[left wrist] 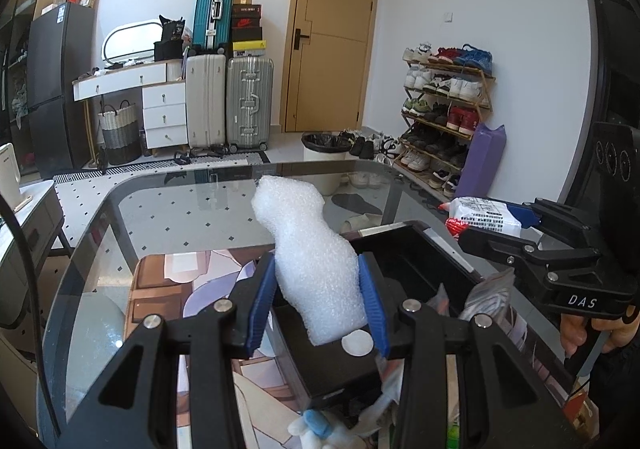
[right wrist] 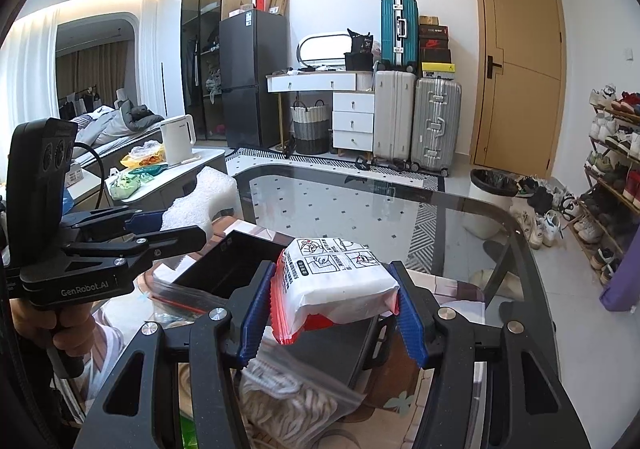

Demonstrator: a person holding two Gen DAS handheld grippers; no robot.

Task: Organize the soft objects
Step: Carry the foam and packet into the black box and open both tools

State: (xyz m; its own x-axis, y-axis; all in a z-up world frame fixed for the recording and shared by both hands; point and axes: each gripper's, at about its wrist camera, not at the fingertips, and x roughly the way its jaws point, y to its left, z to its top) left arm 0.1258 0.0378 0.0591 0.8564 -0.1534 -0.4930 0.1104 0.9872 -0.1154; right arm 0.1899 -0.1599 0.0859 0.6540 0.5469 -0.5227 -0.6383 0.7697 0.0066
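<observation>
Nearest: left gripper (left wrist: pixel 318 303), blue pads clamped on a white foam wrap piece (left wrist: pixel 310 249), held upright above the black bin (left wrist: pixel 412 261), its free end leaning away over the glass table (left wrist: pixel 180 217); the pinch at the lower half likely keeps the limp sheet from folding. Beside it: right gripper (right wrist: pixel 334 301), jaws closed on a soft tissue pack (right wrist: pixel 340 281), white with a red edge, gripped across its width and carried level above the same bin, apparently awaiting deposit. Below the grippers: a zip bag of pale knitted material (right wrist: pixel 288 401), lying partly against the bin; a small blue-and-white plush (left wrist: pixel 314 429) at the bottom edge, not yet sorted. Underneath: a printed mat (left wrist: pixel 160 289) bearing the bin on the table. Beyond: floor with black dots, a waste basket (left wrist: pixel 324 157), a shoe rack (left wrist: pixel 444 117), suitcases (left wrist: pixel 228 101), a tan door (left wrist: pixel 332 33).
</observation>
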